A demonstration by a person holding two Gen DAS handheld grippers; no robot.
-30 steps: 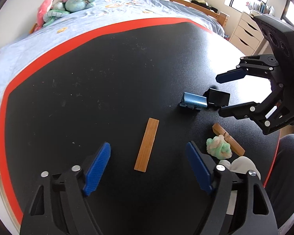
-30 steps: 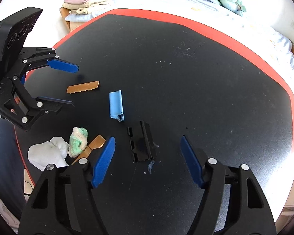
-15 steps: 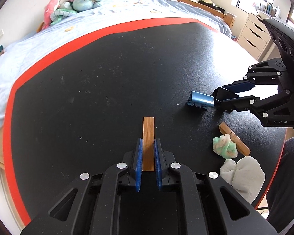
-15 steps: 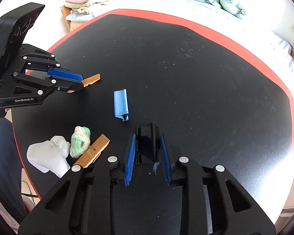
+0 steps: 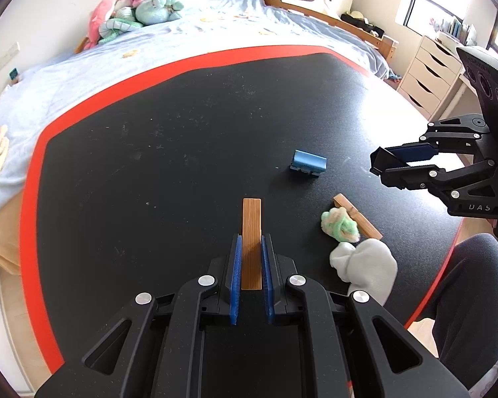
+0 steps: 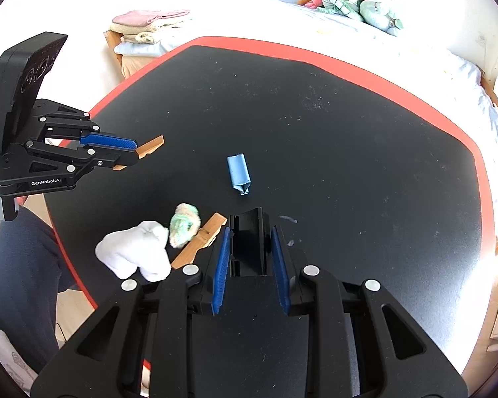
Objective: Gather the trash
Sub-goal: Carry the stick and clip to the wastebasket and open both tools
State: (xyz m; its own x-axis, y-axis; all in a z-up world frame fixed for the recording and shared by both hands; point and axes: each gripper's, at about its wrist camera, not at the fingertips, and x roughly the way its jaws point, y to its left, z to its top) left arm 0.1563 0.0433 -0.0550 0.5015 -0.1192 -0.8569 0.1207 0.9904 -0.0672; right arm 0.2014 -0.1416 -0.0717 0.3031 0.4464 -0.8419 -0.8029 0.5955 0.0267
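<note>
Looking through the left wrist camera, we read "DAS" on the right gripper (image 5: 375,165) at 3 o'clock; its fingers are clamped on a black plastic piece (image 5: 381,159). Our left gripper (image 5: 251,242) has its blue pads pressed against a flat bamboo strip (image 5: 251,232), which pokes out toward 12 o'clock. A second ago those fingers stood wide with the strip lying on the black table (image 5: 149,165) between them. A blue folded wrapper (image 5: 308,162), a green-and-cream wad (image 5: 339,225), a wooden clothespin (image 5: 358,215) and a white sock (image 5: 365,265) lie at 2 to 4 o'clock. Only this view shows the white drawers (image 5: 425,76) and window.

In the right wrist view we read "GenRobot.AI" on the left gripper (image 6: 134,154) at 9 o'clock, with the strip (image 6: 152,142) held above the table. The right gripper (image 6: 250,248) squeezes the black piece (image 6: 250,242), which was lying loose a second ago. Only here do we see folded towels (image 6: 149,25) at 11 o'clock.
</note>
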